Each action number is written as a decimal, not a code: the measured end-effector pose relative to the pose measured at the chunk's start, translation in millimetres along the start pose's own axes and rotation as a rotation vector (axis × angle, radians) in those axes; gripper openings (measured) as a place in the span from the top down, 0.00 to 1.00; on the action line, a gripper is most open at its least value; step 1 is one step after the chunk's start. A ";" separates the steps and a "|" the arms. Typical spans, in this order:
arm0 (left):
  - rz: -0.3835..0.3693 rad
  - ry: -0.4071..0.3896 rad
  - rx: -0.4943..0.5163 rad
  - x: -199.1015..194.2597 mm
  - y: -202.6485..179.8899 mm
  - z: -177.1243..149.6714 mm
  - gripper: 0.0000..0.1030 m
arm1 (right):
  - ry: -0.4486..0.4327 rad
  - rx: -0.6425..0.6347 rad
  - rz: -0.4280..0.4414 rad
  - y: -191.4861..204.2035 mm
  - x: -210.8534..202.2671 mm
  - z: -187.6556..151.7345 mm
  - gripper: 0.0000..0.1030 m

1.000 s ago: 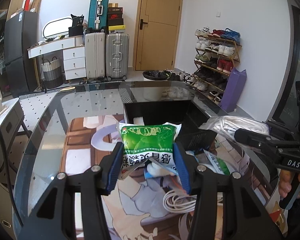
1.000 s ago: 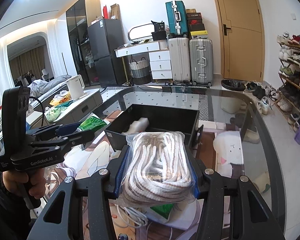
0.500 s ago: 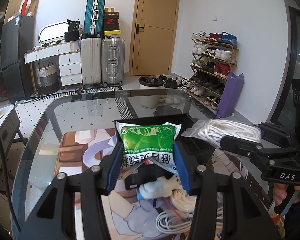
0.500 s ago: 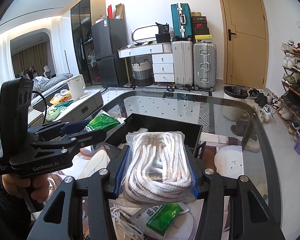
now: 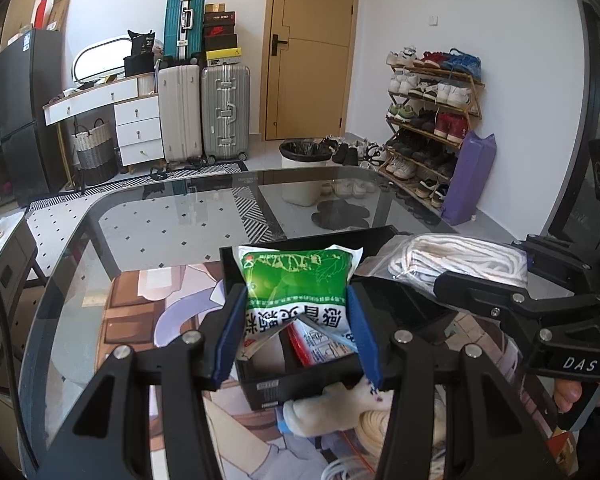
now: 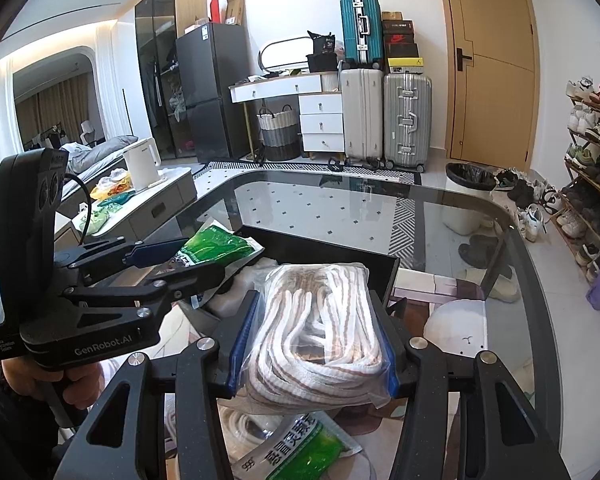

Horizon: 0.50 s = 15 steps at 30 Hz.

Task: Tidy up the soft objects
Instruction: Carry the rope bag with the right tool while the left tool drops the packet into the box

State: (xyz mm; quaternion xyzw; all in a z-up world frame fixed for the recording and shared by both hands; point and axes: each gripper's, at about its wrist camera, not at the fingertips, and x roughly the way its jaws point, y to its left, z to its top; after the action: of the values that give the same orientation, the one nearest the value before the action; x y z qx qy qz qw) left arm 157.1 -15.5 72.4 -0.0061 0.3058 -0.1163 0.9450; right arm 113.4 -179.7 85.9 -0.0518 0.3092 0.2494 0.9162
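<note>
Gripping green packet (image 5: 296,280) and bagged rope (image 6: 314,332).

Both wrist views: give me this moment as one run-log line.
left tongs: shut on green packet | right tongs: shut on bagged rope | both above black bin | nothing released

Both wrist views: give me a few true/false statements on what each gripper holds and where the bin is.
1. The left gripper is shut on a green packet. True.
2. The right gripper is empty. False: its fingers clamp a clear bag of white rope.
3. The black bin sits on a glass table. True.
4. The bin is empty. False: white and printed items lie inside.
5. Another green packet lies under the right gripper. True.
</note>
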 end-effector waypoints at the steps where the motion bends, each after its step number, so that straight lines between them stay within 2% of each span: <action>1: 0.001 0.006 0.001 3.7 0.0 0.8 0.52 | 0.004 0.000 -0.001 -1.0 2.8 1.4 0.51; 15: 0.026 0.060 -0.012 37.1 9.7 1.0 0.52 | 0.058 -0.049 -0.019 -2.5 42.0 10.7 0.51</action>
State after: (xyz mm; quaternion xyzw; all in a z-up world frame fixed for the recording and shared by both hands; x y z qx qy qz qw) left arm 189.0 -14.5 51.0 -0.0043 0.3345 -0.1025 0.9368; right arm 149.1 -161.3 69.4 -0.0841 0.3291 0.2466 0.9076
